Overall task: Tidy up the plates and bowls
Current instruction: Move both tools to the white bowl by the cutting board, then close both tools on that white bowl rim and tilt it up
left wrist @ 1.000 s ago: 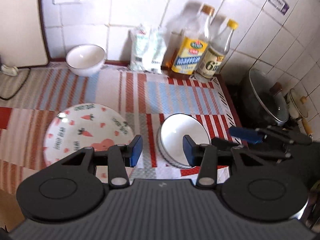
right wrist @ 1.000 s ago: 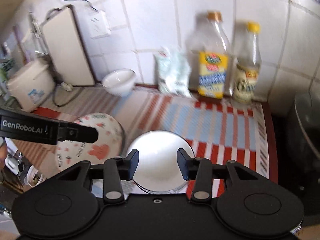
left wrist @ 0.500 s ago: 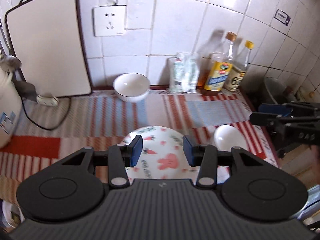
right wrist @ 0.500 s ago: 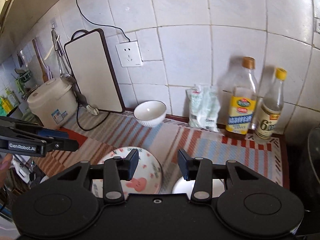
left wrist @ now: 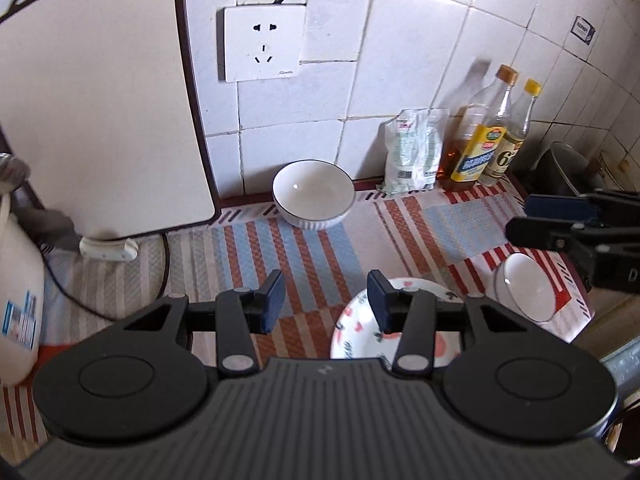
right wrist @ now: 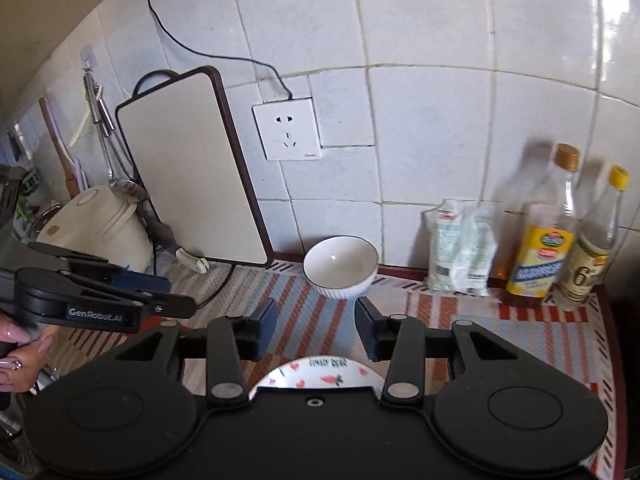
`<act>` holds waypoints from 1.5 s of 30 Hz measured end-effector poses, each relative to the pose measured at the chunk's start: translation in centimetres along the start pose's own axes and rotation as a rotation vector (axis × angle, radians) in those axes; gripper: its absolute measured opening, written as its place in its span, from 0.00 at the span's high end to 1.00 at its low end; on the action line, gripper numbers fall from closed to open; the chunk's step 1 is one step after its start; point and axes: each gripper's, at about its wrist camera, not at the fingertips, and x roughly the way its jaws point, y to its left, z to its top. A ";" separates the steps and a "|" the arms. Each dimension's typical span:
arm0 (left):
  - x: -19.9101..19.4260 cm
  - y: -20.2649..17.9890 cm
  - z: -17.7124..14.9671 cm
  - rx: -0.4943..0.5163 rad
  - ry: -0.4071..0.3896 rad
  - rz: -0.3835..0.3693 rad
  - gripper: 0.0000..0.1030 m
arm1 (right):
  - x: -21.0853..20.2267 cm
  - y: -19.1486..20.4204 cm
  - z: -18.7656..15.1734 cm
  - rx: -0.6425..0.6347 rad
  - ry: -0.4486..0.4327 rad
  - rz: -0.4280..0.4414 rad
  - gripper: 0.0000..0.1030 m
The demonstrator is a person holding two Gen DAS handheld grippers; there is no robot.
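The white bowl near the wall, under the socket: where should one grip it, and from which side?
Grip the white bowl by its thin rim, on the near side. It stands upright with the mouth open, and the wall is close behind, so a hand-held gripper probably does best from the front and above, one finger inside and one outside.

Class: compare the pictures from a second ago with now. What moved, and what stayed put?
Both open grippers, left and right, rose and drew back from the counter; neither took hold of anything. The carrot-patterned plate and white ribbed bowl by the wall stayed put.
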 end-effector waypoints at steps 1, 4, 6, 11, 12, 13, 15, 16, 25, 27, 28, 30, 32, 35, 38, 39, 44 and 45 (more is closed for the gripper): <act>0.6 0.5 0.4 0.004 0.002 -0.005 0.57 | 0.8 0.3 0.3 0.004 0.002 -0.001 0.53; 2.7 1.6 1.5 0.010 -0.002 -0.019 0.57 | 3.6 0.8 1.1 0.009 0.011 -0.002 0.53; 4.2 2.4 2.3 0.000 0.005 -0.026 0.57 | 5.6 0.9 1.6 0.017 0.026 -0.010 0.52; 8.1 3.7 4.1 0.015 0.002 -0.062 0.57 | 10.4 0.2 2.1 0.070 0.064 -0.018 0.52; 9.0 3.9 4.4 0.016 0.006 -0.065 0.57 | 11.4 0.0 2.2 0.076 0.073 -0.027 0.52; 9.8 4.1 4.7 0.014 0.010 -0.075 0.57 | 12.3 -0.2 2.1 0.084 0.081 -0.035 0.52; 11.8 4.7 5.2 0.006 0.027 -0.083 0.57 | 14.1 -1.0 2.0 0.121 0.095 -0.038 0.52; 12.9 4.9 5.4 0.007 0.029 -0.079 0.57 | 15.1 -1.5 1.9 0.149 0.106 -0.038 0.52; 22.1 5.6 5.9 0.026 0.103 -0.009 0.59 | 24.5 -6.5 0.3 0.397 0.180 -0.093 0.52; 23.5 5.7 5.8 0.020 0.124 0.011 0.58 | 25.9 -6.8 0.0 0.406 0.193 -0.115 0.52; 23.9 5.9 5.8 0.013 0.129 0.008 0.58 | 26.4 -7.0 -0.1 0.428 0.207 -0.101 0.53; 24.7 6.2 5.9 -0.024 0.146 -0.003 0.61 | 27.2 -7.3 -0.3 0.461 0.223 -0.078 0.57; 25.3 6.6 6.0 -0.067 0.165 -0.034 0.77 | 27.8 -7.5 -0.3 0.460 0.230 -0.090 0.68; 25.5 6.1 6.0 -0.074 0.175 -0.042 0.84 | 28.5 -7.7 -0.4 0.486 0.231 -0.102 0.73; 25.2 4.7 5.7 -0.006 0.170 0.004 0.85 | 28.7 -7.5 -0.5 0.490 0.242 -0.121 0.76; 25.2 4.3 5.6 0.002 0.172 0.021 0.85 | 28.7 -7.5 -0.4 0.479 0.251 -0.133 0.78; 24.2 4.1 4.7 -0.070 0.199 0.013 0.85 | 28.0 -6.5 -0.5 0.458 0.245 -0.148 0.78; 23.6 3.8 4.5 -0.066 0.197 0.012 0.85 | 27.5 -6.5 -0.6 0.464 0.236 -0.140 0.78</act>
